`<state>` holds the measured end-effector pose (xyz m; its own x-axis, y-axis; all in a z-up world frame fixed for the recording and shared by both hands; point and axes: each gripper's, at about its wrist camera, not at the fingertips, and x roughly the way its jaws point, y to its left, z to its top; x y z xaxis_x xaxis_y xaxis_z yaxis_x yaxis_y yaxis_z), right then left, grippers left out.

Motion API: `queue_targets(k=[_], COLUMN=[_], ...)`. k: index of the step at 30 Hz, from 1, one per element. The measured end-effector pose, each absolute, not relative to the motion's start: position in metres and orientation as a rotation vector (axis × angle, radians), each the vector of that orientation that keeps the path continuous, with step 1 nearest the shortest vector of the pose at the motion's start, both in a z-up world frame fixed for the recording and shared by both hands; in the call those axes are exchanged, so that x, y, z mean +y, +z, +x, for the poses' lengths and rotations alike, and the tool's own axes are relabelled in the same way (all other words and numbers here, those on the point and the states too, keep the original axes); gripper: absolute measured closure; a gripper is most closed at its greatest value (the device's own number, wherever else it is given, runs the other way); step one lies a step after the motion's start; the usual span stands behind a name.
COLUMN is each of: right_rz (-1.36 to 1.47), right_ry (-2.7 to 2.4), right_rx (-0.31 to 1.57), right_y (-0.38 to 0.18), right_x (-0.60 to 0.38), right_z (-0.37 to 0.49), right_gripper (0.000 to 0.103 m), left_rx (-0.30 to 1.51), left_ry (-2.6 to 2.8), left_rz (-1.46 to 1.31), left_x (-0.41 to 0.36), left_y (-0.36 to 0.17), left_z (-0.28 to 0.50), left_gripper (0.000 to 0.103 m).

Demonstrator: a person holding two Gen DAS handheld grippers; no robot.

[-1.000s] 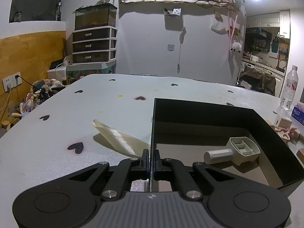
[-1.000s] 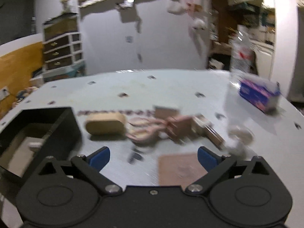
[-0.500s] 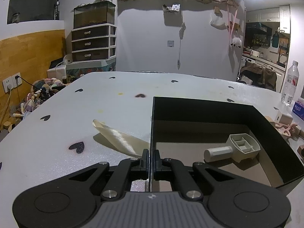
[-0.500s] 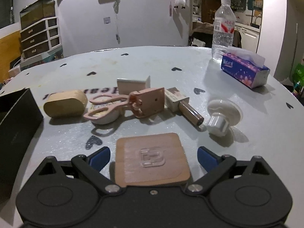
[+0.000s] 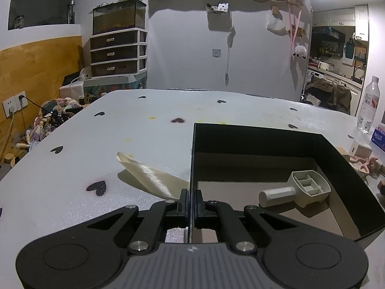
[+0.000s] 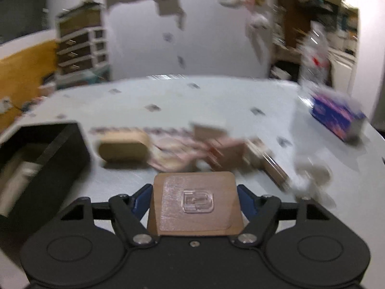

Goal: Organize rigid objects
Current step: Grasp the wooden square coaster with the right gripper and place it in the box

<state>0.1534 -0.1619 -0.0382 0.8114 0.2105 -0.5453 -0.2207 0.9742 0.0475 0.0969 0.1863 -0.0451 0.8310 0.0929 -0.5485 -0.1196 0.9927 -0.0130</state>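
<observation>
right tongs [image 6: 194, 201] around brown pad [image 6: 195, 203]

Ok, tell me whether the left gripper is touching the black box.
Touching. The left wrist view shows the left gripper shut on the near wall of the black box, with one finger on each side of it.

From the right wrist we see nearly everything smeared by motion blur: the cluster of small objects [image 6: 216, 149] on the worktop [image 6: 216, 101] cannot be told apart, and the tissue box [image 6: 336, 118] carries no readable print. The black box [image 6: 48, 149] is cut off at the left edge. The near edge of the brown square pad [image 6: 195, 202] is hidden behind the right hand-held gripper [image 6: 195, 202]. In the left wrist view, pinkish items [image 5: 363, 163] beyond the box wall are too small and partly hidden.
</observation>
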Motion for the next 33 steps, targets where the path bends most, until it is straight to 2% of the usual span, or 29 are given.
queue_targets(k=[6,13,21,33], right_rz=[-0.127,-0.274,-0.599,-0.886], right_ry=[0.505,0.756,1.068,1.312], right_rx=[0.49,0.515,0.548,0.508], right_y=[0.003,0.028,0.013,-0.018], right_x=[-0.112,-0.035,0.054,0.106], right_z=[0.158,0.179,0.191,0.206], right_gripper=[0.028,0.028,0.028,0.028], left_rx=[0.58,0.591,0.616,0.658], left_ry=[0.112,0.109,0.083,0.041], left_rz=[-0.047,-0.048,-0.057,-0.059], left_x=[0.186,0.187,0.193,0.2], left_y=[-0.045,-0.04,-0.036,-0.032], left_z=[0.097,0.1,0.103,0.11], left_gripper=[0.1,0.1,0.1,0.099])
